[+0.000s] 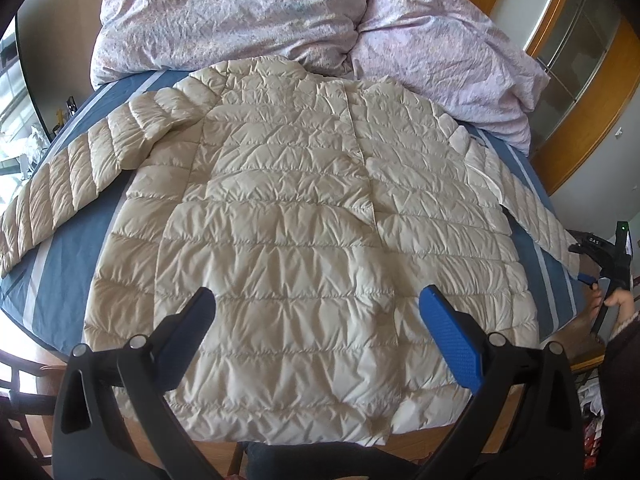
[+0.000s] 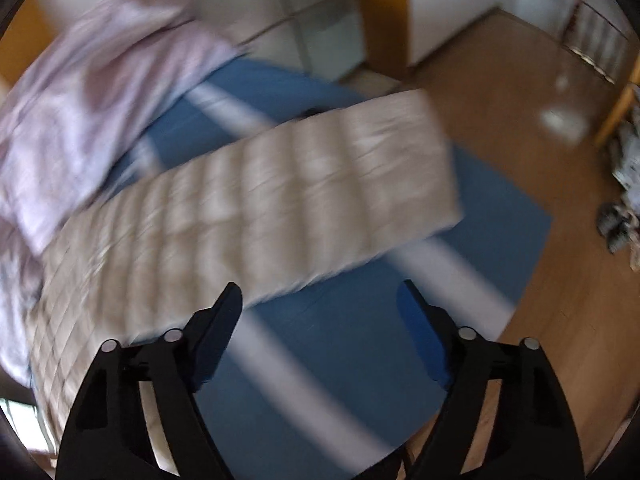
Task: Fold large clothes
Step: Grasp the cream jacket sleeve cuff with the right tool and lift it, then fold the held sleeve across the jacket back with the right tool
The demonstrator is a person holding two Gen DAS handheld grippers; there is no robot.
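A cream quilted puffer jacket (image 1: 304, 216) lies flat and spread out on a blue striped bed sheet (image 1: 68, 264), both sleeves stretched outward. My left gripper (image 1: 316, 308) is open and empty, hovering above the jacket's lower hem. My right gripper (image 2: 320, 300) is open and empty, just short of the jacket's right sleeve (image 2: 280, 196), whose cuff lies near the bed's edge. The right wrist view is blurred. The right gripper also shows at the far right of the left wrist view (image 1: 588, 268), beside the sleeve cuff.
A crumpled lilac duvet (image 1: 280, 16) is heaped at the head of the bed (image 2: 80, 92). Wooden floor (image 2: 520, 100) lies to the right of the bed, with a glass-fronted wooden cabinet (image 1: 576, 40) behind. A wooden chair (image 1: 20, 392) stands at the lower left.
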